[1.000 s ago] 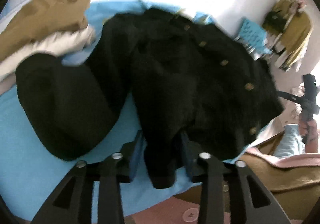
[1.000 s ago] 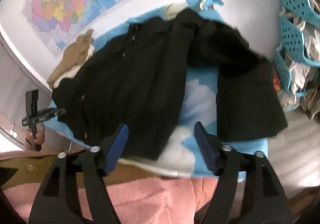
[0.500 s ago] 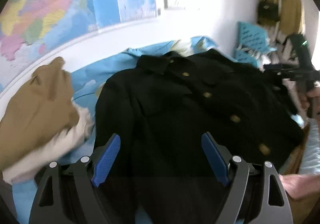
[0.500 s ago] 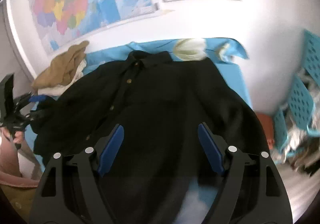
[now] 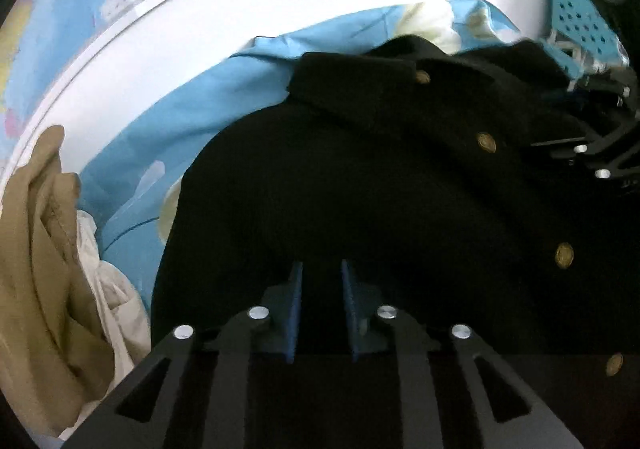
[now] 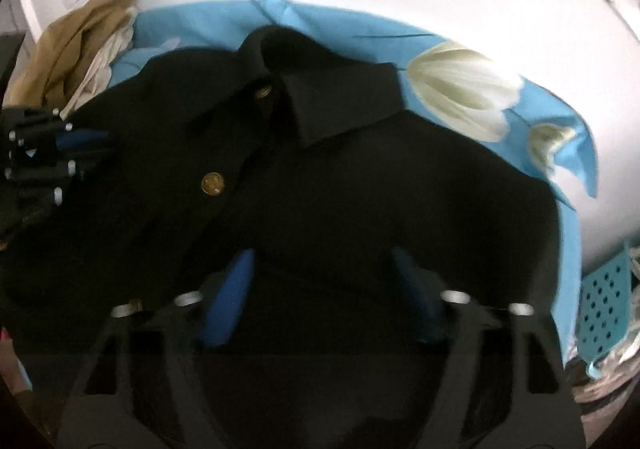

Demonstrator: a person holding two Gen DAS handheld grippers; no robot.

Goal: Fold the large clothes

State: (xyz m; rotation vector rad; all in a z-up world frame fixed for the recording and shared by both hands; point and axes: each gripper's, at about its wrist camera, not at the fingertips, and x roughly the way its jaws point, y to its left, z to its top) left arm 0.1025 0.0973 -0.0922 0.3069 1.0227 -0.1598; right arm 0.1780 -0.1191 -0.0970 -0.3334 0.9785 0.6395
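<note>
A black buttoned coat [image 5: 360, 185] with gold buttons lies spread, collar at the far end, on a blue floral sheet [image 5: 224, 97]. My left gripper [image 5: 320, 281] sits low on the coat's left shoulder area, jaws nearly together with black cloth pinched between the blue pads. The coat also fills the right wrist view [image 6: 340, 177]. My right gripper [image 6: 324, 281] is down on the coat's right side, jaws wide apart with cloth between them. Each gripper shows in the other's view: the right one at the far right [image 5: 600, 153], the left one at the far left [image 6: 44, 153].
A tan and white clothes pile [image 5: 44, 269] lies at the left of the sheet, also seen in the right wrist view [image 6: 80, 41]. A turquoise perforated basket [image 6: 604, 309] stands at the right. White wall with a map [image 5: 60, 9] is behind.
Both grippers have dropped from above the coat down onto it. The left jaws, wide open half a second ago, have closed on the cloth. The right jaws remain wide.
</note>
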